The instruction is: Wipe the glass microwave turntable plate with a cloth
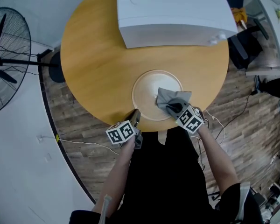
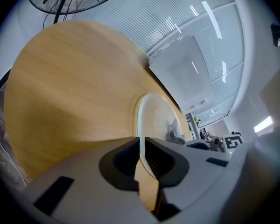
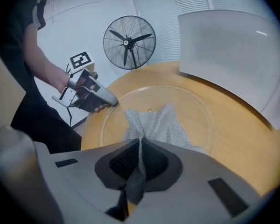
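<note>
The round glass turntable plate [image 1: 147,92] lies flat on the round wooden table [image 1: 93,64], near its front edge. My left gripper [image 1: 136,119] is shut on the plate's near left rim [image 2: 139,125], with the glass edge running between its jaws. My right gripper [image 1: 173,108] is shut on a grey cloth [image 1: 171,97], which spreads over the plate's right half. In the right gripper view the cloth [image 3: 154,125] runs up out of the jaws onto the glass plate [image 3: 196,115], and the left gripper [image 3: 113,101] shows at the plate's far left rim.
A white microwave [image 1: 172,10] stands at the back of the table, just beyond the plate. A standing fan [image 1: 2,62] is on the floor at the left. Cables and dark gear lie on the wood floor to the right.
</note>
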Action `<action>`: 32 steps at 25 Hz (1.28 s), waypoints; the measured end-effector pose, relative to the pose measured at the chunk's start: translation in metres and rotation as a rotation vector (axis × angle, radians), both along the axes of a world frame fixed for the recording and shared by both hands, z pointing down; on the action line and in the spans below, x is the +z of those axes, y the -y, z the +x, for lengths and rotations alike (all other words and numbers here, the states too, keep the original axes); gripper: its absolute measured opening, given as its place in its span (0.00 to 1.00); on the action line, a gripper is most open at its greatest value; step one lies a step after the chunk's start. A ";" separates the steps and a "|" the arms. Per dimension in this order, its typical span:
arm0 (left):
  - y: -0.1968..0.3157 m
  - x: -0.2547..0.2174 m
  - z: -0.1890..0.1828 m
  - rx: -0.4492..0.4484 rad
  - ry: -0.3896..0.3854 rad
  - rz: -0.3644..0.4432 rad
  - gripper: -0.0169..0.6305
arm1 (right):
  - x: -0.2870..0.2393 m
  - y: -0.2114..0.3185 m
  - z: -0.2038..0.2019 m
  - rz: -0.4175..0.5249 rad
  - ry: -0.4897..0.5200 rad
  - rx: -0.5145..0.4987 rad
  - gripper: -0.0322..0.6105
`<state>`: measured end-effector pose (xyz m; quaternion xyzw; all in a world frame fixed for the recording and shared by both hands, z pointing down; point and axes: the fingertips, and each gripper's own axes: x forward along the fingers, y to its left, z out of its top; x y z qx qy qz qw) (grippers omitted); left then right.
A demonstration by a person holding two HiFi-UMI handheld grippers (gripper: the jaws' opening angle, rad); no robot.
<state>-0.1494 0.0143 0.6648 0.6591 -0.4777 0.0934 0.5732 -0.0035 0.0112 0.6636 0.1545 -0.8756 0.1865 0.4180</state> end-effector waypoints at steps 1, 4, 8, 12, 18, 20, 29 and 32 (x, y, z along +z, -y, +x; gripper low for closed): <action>0.000 0.000 0.000 0.002 0.004 0.000 0.07 | -0.001 0.008 0.004 0.001 0.010 0.037 0.08; 0.000 -0.001 0.001 0.013 0.018 0.004 0.07 | -0.003 0.031 0.015 -0.016 0.043 0.156 0.08; 0.000 0.000 0.002 0.023 0.028 0.008 0.07 | -0.005 0.059 0.025 -0.031 0.071 0.266 0.08; 0.000 0.000 0.002 0.022 0.030 0.011 0.07 | -0.006 0.090 0.031 -0.032 0.070 0.360 0.08; 0.000 -0.001 0.002 0.023 0.052 0.019 0.08 | -0.006 0.130 0.021 0.004 0.027 0.394 0.08; 0.000 -0.001 0.003 0.024 0.049 0.019 0.08 | -0.007 0.141 0.015 0.013 0.025 0.401 0.08; 0.000 -0.001 0.003 0.025 0.046 0.019 0.08 | -0.006 0.169 -0.031 0.072 -0.002 0.394 0.08; -0.001 0.000 0.003 0.025 0.046 0.020 0.08 | -0.006 0.164 -0.055 0.082 0.007 0.354 0.08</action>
